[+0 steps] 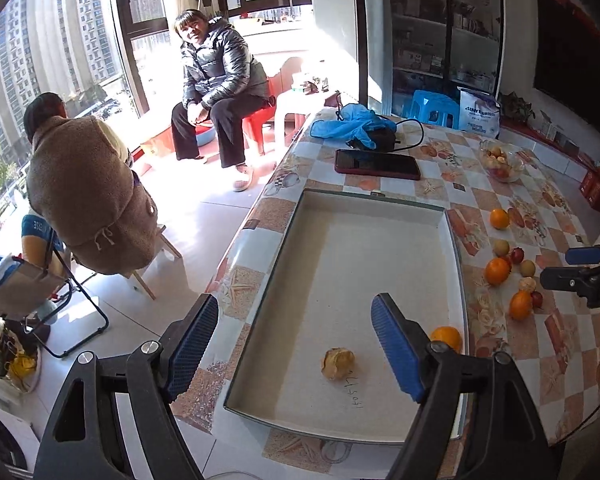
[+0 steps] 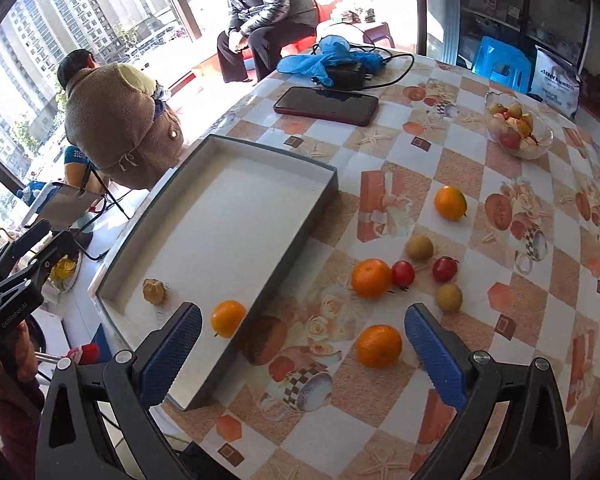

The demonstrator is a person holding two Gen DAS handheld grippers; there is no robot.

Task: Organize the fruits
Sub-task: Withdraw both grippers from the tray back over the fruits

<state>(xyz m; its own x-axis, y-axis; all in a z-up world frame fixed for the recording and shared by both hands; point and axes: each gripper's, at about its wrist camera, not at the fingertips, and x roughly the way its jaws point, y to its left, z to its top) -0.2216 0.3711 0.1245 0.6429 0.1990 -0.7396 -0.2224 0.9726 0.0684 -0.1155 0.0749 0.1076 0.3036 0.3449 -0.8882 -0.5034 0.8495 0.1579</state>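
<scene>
A shallow white tray [image 2: 220, 208] lies on the patterned table. In it rest a wrinkled tan fruit [image 2: 154, 291] and an orange [image 2: 228, 318] against its right wall. Three more oranges [image 2: 379, 345], two small red fruits [image 2: 403, 273] and two small tan fruits [image 2: 419, 247] lie loose on the table right of the tray. My left gripper [image 1: 296, 308] hangs open above the tray [image 1: 340, 240], over the tan fruit [image 1: 337, 363], holding nothing. My right gripper [image 2: 303, 316] is open and empty above the tray's right wall, with the nearest orange just inside its right finger.
A glass bowl [image 2: 518, 128] of mixed fruit stands at the far right. A dark phone [image 2: 326, 105], a blue bag [image 2: 332, 50] and a charger with cable lie beyond the tray. Two people sit by the window left of the table. The table edge runs along the tray's left side.
</scene>
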